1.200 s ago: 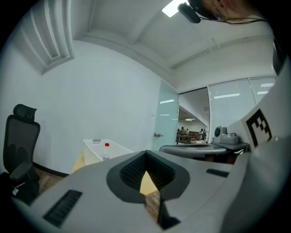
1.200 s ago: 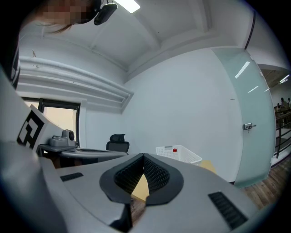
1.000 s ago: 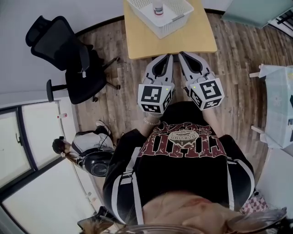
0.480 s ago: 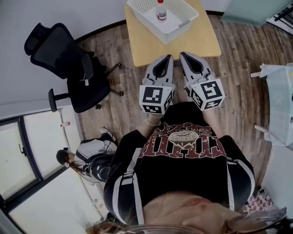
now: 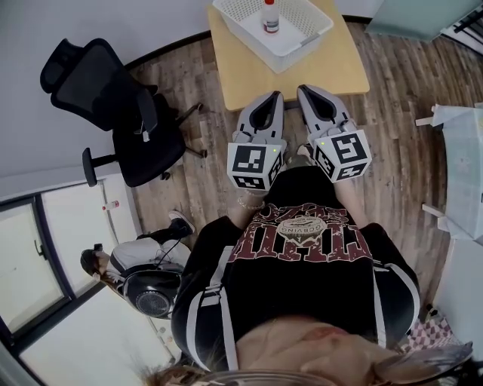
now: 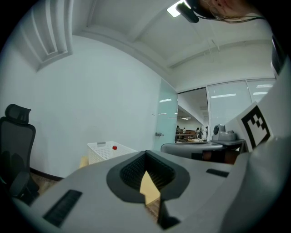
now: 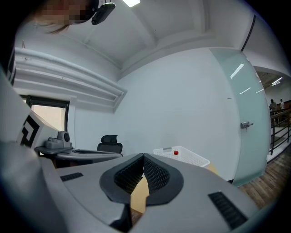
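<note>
Both grippers are clenched tight with nothing in them. The left gripper [image 5: 269, 96] and the right gripper [image 5: 308, 90] hang side by side over the wood floor [image 5: 392, 113], just short of the near edge of the surface [image 5: 336, 71].

At 12 o'clock from them, a white basket [image 5: 306, 47] sits on that surface. A small bottle [image 5: 269, 16] with a red cap stands up inside it, apart from both grippers. A black chair [image 5: 113, 113] is at 9 o'clock.

The bottle looks small and light. Its side is probably smooth and round, so it could slip or tip over. The best place to hold it is likely round the middle, under the cap. The basket looks light and stiff, full of little holes, and its rim seems the easy place to grab.
</note>
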Available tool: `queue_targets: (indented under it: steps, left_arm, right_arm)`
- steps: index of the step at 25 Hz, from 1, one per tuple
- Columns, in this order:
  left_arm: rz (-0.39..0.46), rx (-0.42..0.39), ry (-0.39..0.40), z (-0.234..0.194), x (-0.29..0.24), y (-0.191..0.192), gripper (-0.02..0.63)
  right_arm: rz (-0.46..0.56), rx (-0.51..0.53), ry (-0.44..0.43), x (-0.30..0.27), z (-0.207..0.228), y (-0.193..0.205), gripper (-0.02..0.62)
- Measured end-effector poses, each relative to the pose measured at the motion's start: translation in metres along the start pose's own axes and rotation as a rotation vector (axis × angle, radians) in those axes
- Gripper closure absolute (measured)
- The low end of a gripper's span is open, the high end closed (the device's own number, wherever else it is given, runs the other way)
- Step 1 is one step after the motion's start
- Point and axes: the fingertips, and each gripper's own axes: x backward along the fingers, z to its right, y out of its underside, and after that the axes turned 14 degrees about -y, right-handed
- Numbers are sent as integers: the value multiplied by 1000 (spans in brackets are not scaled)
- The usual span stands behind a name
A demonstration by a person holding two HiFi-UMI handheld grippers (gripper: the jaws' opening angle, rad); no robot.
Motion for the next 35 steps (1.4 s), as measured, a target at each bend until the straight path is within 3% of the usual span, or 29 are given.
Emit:
queue_targets:
  steps: [18,35]
  left_arm:
    - [-8,8,-19,-12,-49,-8,560]
    - [-8,19,-94,-22,-140,-38,560]
  right_arm:
    - [-16,7,-25,-35,41,-7,577]
    - [-29,6,-96,-85,124,-35,577]
